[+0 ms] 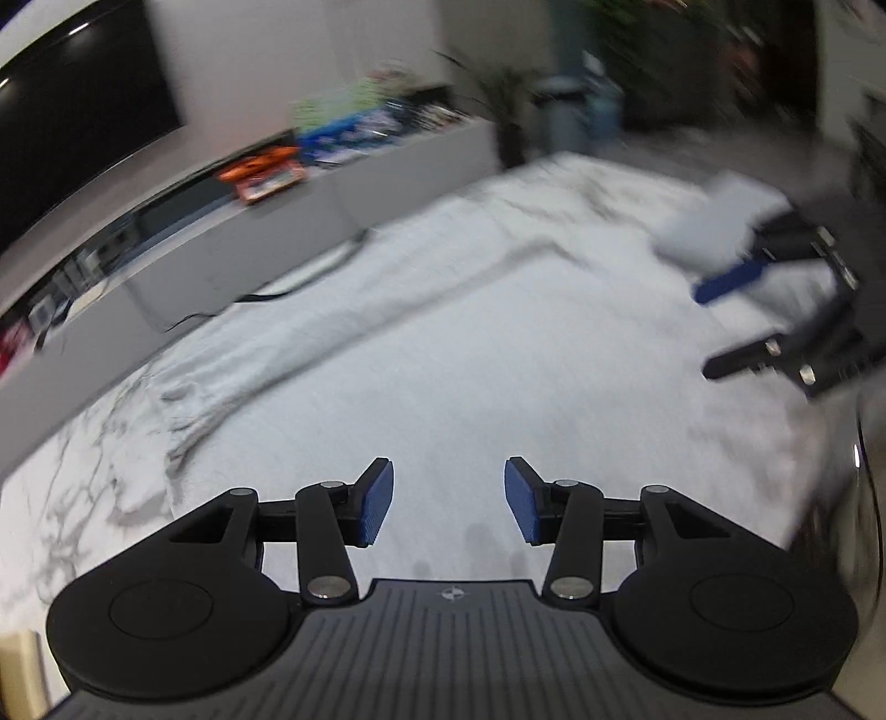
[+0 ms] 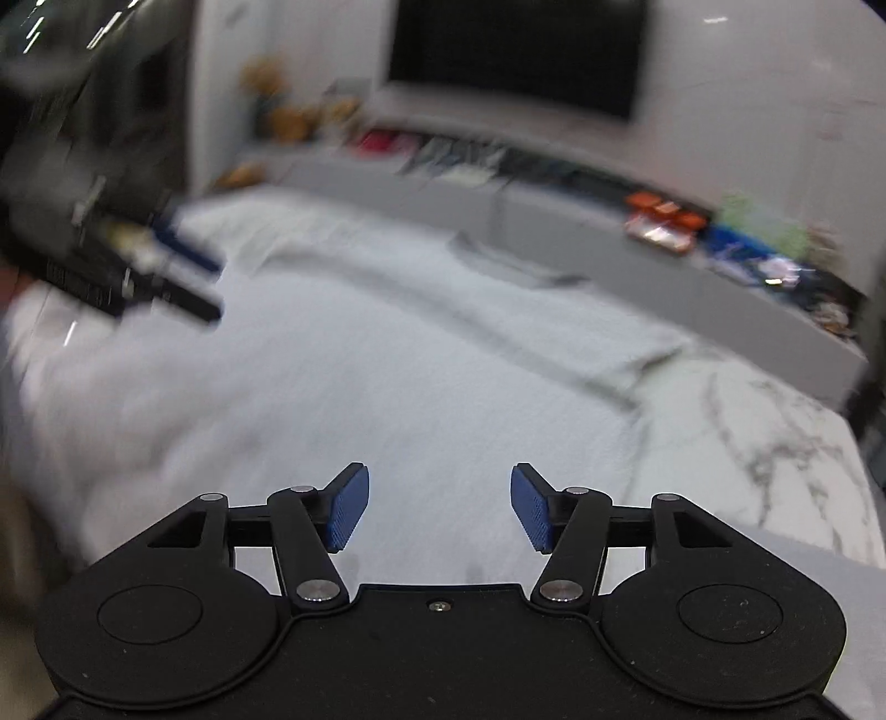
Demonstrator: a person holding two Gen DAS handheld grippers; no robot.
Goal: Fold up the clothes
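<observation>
A white garment (image 1: 498, 343) is lying spread across a marble table (image 1: 72, 487), one long fold running slantwise over it. The left gripper (image 1: 448, 501) is hovering above the cloth with its blue pads (image 1: 376, 501) parted and nothing between them. The right gripper (image 2: 440, 507) is likewise standing open and gripping nothing, the cloth lying beneath it

A white marble-veined table (image 2: 786, 443) fills the foreground. Beyond it, at twelve o'clock, a long grey low cabinet (image 2: 581, 221) carries blurred clutter, an orange box (image 1: 260, 177) among it. A dark television (image 2: 515, 50) hangs above, a potted plant (image 1: 501, 99) at one o'clock.
</observation>
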